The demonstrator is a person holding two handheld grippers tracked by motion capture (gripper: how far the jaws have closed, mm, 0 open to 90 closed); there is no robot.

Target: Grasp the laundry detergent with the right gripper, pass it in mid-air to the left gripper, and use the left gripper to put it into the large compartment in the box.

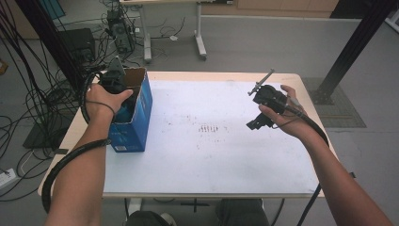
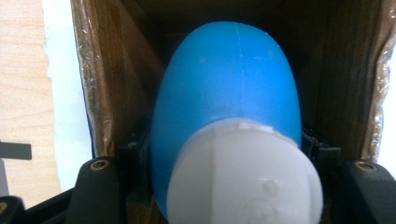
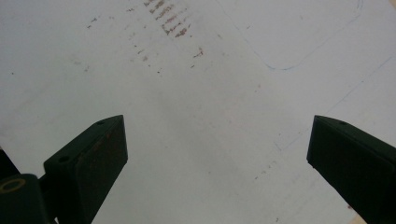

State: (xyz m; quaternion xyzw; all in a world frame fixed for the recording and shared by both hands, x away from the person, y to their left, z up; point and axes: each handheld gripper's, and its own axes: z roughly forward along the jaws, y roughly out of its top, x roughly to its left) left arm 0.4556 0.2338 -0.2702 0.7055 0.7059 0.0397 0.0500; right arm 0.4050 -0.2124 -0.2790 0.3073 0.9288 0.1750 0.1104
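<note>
Already inside the blue carton [image 1: 134, 123]: left gripper [image 1: 113, 82] clamped on blue bottle [image 2: 226, 93] with white cap [image 2: 245, 175], lowered into the box mouth; release remains. Right gripper [image 1: 263, 110] hovers over table [image 1: 211, 155], jaws apart, nothing between

1. The bottle [image 2: 224, 93] in the middle of the left gripper view looks like matt blue plastic, smooth, with a faint moulding seam running down it.
2. Its cap [image 2: 245, 177], at the lower middle of that frame, is white plastic, matt and faceted.
3. The box [image 1: 136, 117] at the left of the high view is cardboard: glossy blue print outside, raw brown board [image 2: 116, 88] inside, with shiny crinkled tape along the cut edges.
4. The table [image 1: 310, 101] has a pale wood-look edge; a white sheet [image 1: 226, 155] covers it, matt, scuffed with brownish marks.
5. The right gripper [image 3: 217, 163] has matt black plastic jaws, slightly worn.
</note>
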